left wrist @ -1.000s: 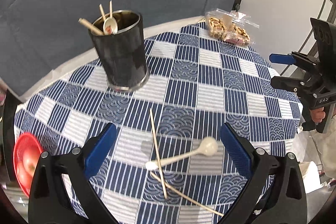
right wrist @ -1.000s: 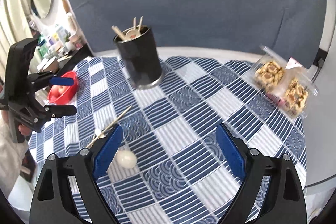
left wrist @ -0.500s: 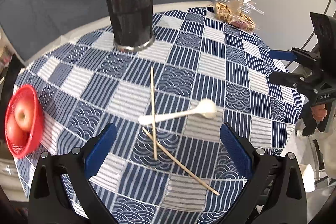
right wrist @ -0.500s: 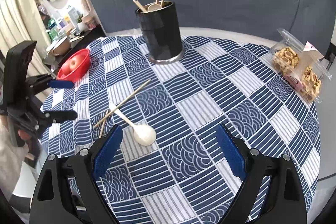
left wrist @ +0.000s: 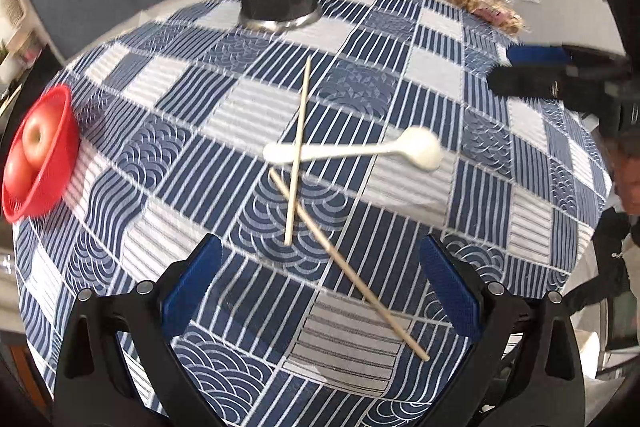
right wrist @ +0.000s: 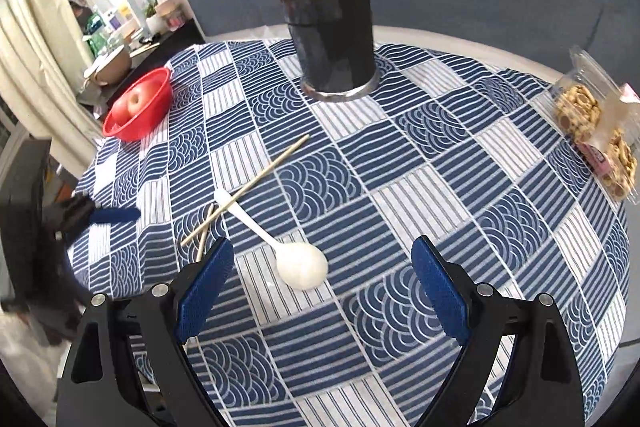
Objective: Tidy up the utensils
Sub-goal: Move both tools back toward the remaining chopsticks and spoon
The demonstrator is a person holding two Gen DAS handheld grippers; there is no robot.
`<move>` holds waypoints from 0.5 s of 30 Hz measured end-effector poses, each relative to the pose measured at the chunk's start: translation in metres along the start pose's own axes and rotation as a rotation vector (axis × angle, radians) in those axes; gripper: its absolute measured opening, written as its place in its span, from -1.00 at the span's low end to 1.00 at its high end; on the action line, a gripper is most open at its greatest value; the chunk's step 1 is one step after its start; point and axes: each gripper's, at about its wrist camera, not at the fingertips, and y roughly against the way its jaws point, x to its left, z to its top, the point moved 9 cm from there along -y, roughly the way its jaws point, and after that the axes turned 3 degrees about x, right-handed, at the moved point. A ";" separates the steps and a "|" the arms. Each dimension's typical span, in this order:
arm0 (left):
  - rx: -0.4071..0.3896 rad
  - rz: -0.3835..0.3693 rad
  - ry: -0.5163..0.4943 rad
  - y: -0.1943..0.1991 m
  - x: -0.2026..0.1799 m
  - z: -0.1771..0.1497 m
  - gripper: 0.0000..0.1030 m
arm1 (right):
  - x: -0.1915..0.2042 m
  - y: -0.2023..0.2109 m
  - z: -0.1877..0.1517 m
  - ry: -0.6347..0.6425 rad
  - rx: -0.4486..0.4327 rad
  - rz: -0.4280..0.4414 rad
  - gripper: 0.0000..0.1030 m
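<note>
Only right view shows holder (right wrist: 331, 33) contents, both hand-held grippers (left wrist: 320, 283) (right wrist: 322, 283) spread, empty.

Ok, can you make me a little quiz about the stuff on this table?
1. True or false: the white spoon already stands in the black holder.
2. How many chopsticks lie loose on the tablecloth?
3. What sits in the red bowl: A apples, B cookies, C spoons?

Key: 1 false, it lies on the cloth with a chopstick across its handle. 2 two, crossed. 3 A. Both the left hand-held gripper and the right hand-held gripper are open and empty.
</note>
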 end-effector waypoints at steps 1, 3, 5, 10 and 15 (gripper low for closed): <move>0.003 0.012 0.009 -0.003 0.002 -0.003 0.88 | 0.002 -0.004 0.003 0.002 0.006 -0.001 0.67; 0.013 0.017 0.022 -0.007 0.003 -0.008 0.88 | 0.006 -0.014 0.010 0.001 0.022 -0.004 0.67; 0.027 0.017 0.041 -0.012 0.004 -0.013 0.88 | 0.010 -0.025 0.016 -0.006 0.046 0.005 0.67; 0.030 0.079 0.037 -0.021 0.003 -0.016 0.88 | 0.016 -0.053 0.032 -0.029 0.093 -0.003 0.67; 0.028 0.103 0.043 -0.029 0.002 -0.017 0.88 | 0.019 -0.082 0.044 -0.040 0.144 -0.015 0.67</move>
